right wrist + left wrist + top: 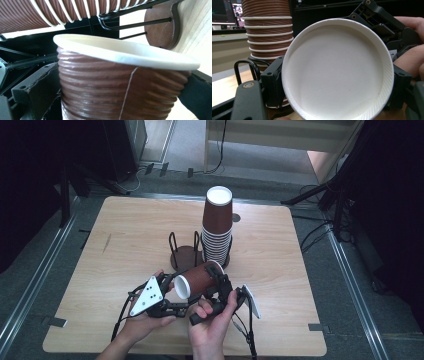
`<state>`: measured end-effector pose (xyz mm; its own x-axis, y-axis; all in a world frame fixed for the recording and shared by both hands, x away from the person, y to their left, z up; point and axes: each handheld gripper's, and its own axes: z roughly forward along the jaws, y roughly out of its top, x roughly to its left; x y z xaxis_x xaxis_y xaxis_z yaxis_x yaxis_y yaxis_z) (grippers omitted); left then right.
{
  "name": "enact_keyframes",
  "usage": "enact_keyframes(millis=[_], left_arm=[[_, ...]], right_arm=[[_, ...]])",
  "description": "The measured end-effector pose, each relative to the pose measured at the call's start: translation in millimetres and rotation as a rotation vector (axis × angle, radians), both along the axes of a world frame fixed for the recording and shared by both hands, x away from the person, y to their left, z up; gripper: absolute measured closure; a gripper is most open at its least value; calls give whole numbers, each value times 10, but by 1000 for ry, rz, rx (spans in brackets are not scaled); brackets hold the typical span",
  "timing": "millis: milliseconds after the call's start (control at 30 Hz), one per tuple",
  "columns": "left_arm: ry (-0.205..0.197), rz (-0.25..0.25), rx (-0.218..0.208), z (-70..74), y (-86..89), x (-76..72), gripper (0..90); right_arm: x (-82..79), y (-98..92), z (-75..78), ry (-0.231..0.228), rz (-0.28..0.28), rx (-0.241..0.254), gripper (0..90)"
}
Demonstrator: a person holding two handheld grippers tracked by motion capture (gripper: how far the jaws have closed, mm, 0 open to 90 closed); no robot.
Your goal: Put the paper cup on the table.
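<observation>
A ribbed brown paper cup [200, 277] with a white inside lies on its side above the table's front part, mouth toward the lower left. My right gripper [217, 280] is shut on its body just below the rim; its black fingers [32, 90] flank the cup [120, 95]. My left gripper [176, 304], under its grey plate, sits close in front of the cup's open mouth [337, 70] with its jaws shut. Whether they touch the rim, I cannot tell. A hand holds each gripper.
A tall stack of upside-down brown cups [217, 227] stands in a wire-and-wood holder [185, 254] at the middle of the wooden table [125, 235]. Dark stands and cables ring the table on the floor.
</observation>
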<state>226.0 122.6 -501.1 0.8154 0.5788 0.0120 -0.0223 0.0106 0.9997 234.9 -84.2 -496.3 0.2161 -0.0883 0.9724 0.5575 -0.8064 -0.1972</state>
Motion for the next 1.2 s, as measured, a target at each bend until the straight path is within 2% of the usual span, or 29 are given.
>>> enact_keyframes(millis=[267,367,633,933,1200], left_arm=[[2,-1,-5,3,5,2,226],[4,-3,-5,6,14,7,226],[8,-8,-2,9,23,10,225],[17,-2,-18,22,41,1,210],[29,9,-10,59,83,-36,200]], right_arm=[[17,0,-25,-19,14,29,0],[31,2,-38,-21,29,57,0],[50,-2,-61,-13,47,65,62],[51,1,-51,-25,59,69,93],[36,49,-66,-41,75,95,101]])
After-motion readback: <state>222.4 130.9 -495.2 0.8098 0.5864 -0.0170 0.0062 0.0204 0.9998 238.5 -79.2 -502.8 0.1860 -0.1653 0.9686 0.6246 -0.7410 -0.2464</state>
